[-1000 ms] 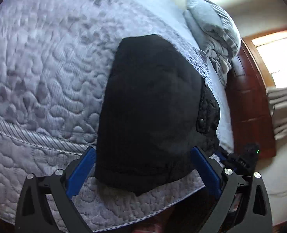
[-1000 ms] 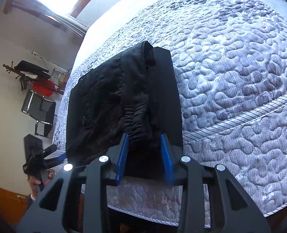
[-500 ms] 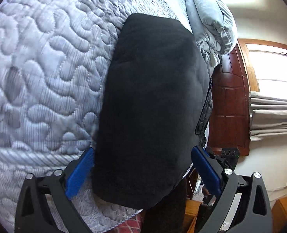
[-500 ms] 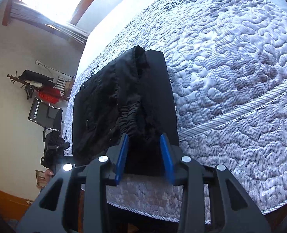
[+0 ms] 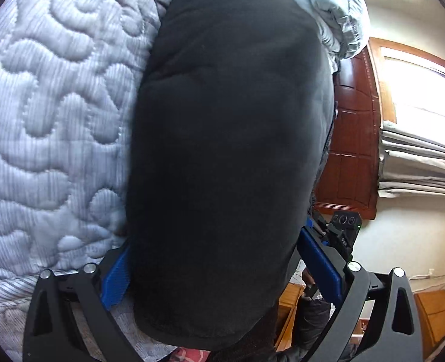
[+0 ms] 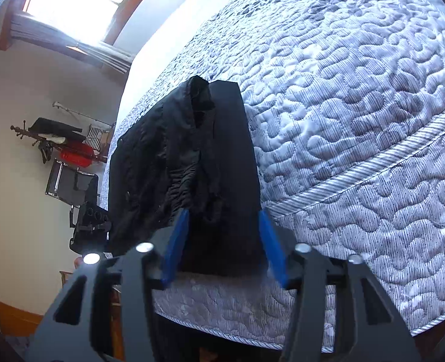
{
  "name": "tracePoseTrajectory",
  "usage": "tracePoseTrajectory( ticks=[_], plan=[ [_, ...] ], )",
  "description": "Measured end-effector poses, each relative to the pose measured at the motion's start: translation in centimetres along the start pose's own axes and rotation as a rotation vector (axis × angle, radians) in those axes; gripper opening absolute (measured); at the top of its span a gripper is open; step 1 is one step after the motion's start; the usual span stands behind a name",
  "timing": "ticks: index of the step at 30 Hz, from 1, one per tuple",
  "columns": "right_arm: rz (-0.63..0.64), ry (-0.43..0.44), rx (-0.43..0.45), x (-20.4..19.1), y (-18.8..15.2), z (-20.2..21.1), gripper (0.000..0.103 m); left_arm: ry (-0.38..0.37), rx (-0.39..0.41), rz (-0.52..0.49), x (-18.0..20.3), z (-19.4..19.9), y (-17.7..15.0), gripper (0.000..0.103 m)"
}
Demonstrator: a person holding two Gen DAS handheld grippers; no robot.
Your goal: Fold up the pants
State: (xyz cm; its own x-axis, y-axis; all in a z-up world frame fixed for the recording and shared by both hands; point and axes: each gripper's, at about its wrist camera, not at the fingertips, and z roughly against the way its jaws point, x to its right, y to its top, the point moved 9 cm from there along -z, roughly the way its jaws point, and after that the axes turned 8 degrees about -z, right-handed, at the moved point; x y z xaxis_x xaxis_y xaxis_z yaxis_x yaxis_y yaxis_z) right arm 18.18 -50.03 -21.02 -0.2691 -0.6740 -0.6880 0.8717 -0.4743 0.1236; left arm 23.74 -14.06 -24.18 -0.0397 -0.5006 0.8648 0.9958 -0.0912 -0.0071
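The black pants point(image 6: 189, 175) lie folded in a compact stack near the edge of the quilted bed point(image 6: 358, 114). In the left wrist view the pants point(image 5: 225, 157) fill the middle, very close to the camera. My left gripper point(image 5: 219, 268) is open, its blue pads point(image 5: 115, 280) on either side of the near end of the stack. My right gripper point(image 6: 224, 244) is open, its blue pads point(image 6: 177, 241) astride the stack's near edge. The left gripper also shows at the left of the right wrist view point(image 6: 89, 226).
Grey pillows point(image 5: 334, 9) lie at the head of the bed. A dark wooden headboard point(image 5: 352, 132) and a curtained window point(image 5: 421, 96) stand beyond. A chair point(image 6: 71, 181) and a coat rack point(image 6: 50, 132) stand by the wall.
My right gripper has opened and let go of the pants' waistband fold. My left gripper has moved lower and closer to the stack, which now fills its view.
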Motion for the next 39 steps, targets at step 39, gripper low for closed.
tracePoseTrajectory(
  ticks=[39],
  plan=[
    [-0.066, 0.216, -0.324, -1.4, 1.6, -7.6, 0.092, 0.117, 0.017, 0.068, 1.6, -3.2, -0.1, 0.098]
  ],
)
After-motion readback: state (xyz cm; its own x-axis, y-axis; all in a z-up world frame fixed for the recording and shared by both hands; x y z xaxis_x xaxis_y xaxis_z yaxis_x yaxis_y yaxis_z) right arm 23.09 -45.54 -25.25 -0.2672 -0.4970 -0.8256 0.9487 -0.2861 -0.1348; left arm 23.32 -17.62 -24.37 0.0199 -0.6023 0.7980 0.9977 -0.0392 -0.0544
